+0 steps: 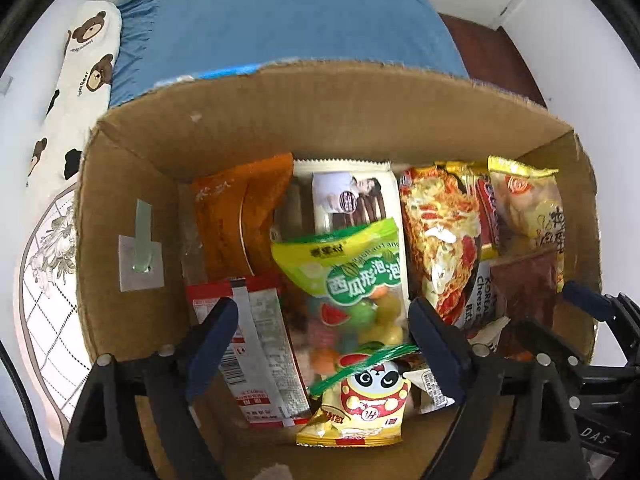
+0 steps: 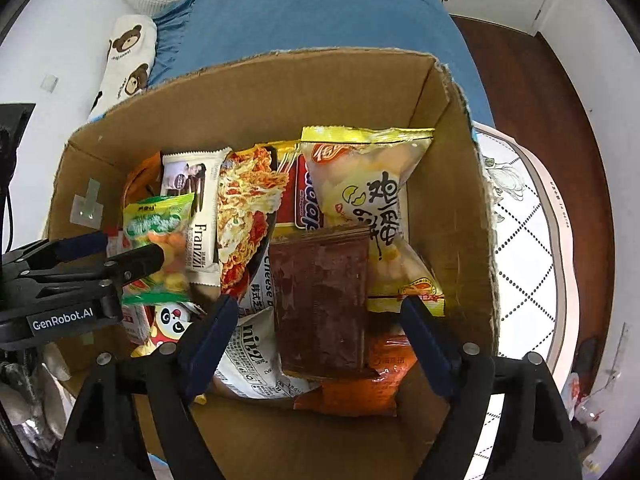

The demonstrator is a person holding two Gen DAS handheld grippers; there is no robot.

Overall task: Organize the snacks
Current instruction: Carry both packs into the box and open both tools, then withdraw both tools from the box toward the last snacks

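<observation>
A cardboard box (image 1: 132, 184) holds several snack packs. My left gripper (image 1: 324, 320) is open above the box's left half, its fingers either side of a green bag of round candies (image 1: 352, 276), not closed on it. Below it lies a panda bag (image 1: 372, 396) and a red-and-silver pack (image 1: 256, 348). My right gripper (image 2: 320, 328) is open over the right half of the box (image 2: 452, 216), straddling a dark brown pack (image 2: 324, 300). A yellow puff bag (image 2: 372, 200) and a noodle pack (image 2: 248, 216) lie behind. The left gripper shows at left in the right wrist view (image 2: 132, 252).
The box stands on a round patterned table (image 2: 532, 248). Behind it is a blue bedspread (image 1: 288, 16) and a bear-print pillow (image 1: 80, 76). Wooden floor (image 2: 560, 92) is at right. An orange pack (image 1: 236, 216) and a white biscuit pack (image 1: 348, 196) fill the box's back.
</observation>
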